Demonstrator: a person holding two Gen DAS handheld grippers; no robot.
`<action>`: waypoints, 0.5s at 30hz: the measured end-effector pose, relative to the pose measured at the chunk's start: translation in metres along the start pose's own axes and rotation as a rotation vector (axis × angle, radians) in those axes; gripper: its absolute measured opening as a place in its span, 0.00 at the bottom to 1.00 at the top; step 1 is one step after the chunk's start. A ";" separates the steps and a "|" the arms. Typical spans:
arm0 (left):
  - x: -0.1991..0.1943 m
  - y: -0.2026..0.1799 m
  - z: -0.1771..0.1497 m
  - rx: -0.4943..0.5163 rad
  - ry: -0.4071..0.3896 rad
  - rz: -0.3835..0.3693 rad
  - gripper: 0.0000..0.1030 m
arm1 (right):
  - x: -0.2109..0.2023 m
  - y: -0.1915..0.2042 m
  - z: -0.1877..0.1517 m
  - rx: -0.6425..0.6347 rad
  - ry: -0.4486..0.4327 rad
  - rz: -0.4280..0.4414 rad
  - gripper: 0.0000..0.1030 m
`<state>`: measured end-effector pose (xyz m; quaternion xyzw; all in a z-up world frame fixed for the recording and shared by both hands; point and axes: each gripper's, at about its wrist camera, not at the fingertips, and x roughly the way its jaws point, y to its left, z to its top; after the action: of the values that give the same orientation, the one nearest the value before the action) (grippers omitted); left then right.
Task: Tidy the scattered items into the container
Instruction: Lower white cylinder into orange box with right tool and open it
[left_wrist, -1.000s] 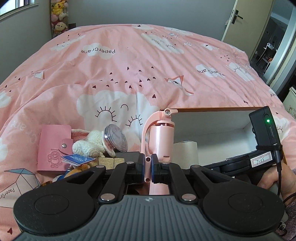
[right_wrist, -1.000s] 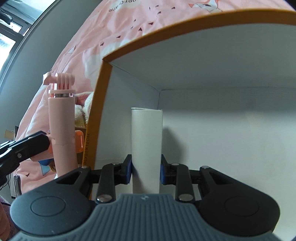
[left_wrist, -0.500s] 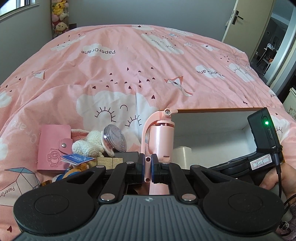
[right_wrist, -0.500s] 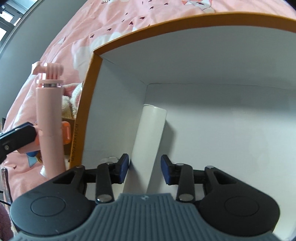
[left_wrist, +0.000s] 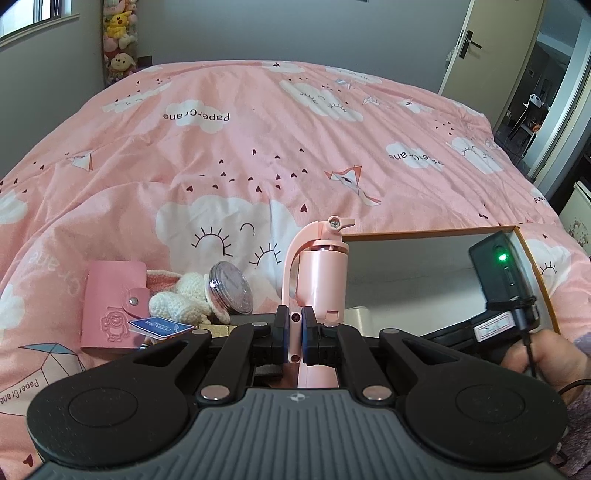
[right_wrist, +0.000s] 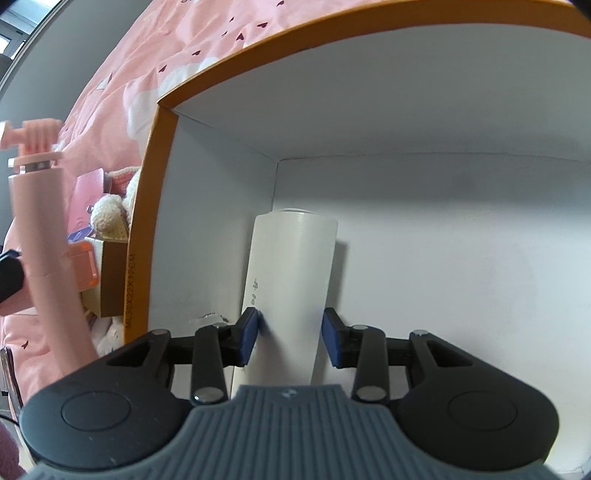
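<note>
Inside box (right_wrist: 406, 122), white cylinder (right_wrist: 291, 280) lies alone.

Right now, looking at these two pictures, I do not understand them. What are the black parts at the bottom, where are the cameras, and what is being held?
A person holds two hand-held grippers, each with a camera looking along its fingers. In the left view, the left gripper is shut on a pink selfie stick. A pink card holder, a crocheted toy and a round tin lie on the pink bedcover. In the right view, the right gripper is inside the orange-rimmed box; its jaws stand open around a white cylinder.
</note>
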<state>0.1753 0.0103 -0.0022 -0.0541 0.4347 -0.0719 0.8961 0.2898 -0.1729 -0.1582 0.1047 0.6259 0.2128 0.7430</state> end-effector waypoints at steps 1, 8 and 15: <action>-0.001 0.000 0.001 0.000 -0.002 -0.005 0.07 | 0.001 -0.001 0.000 0.001 -0.001 -0.001 0.41; -0.009 -0.009 0.008 0.019 -0.017 -0.029 0.07 | -0.004 -0.002 -0.006 -0.012 -0.006 -0.051 0.34; -0.002 -0.023 0.015 0.022 -0.003 -0.076 0.07 | -0.011 -0.002 -0.011 -0.019 -0.028 -0.031 0.30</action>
<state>0.1836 -0.0115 0.0125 -0.0609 0.4301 -0.1107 0.8939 0.2784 -0.1810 -0.1515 0.0910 0.6148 0.2057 0.7559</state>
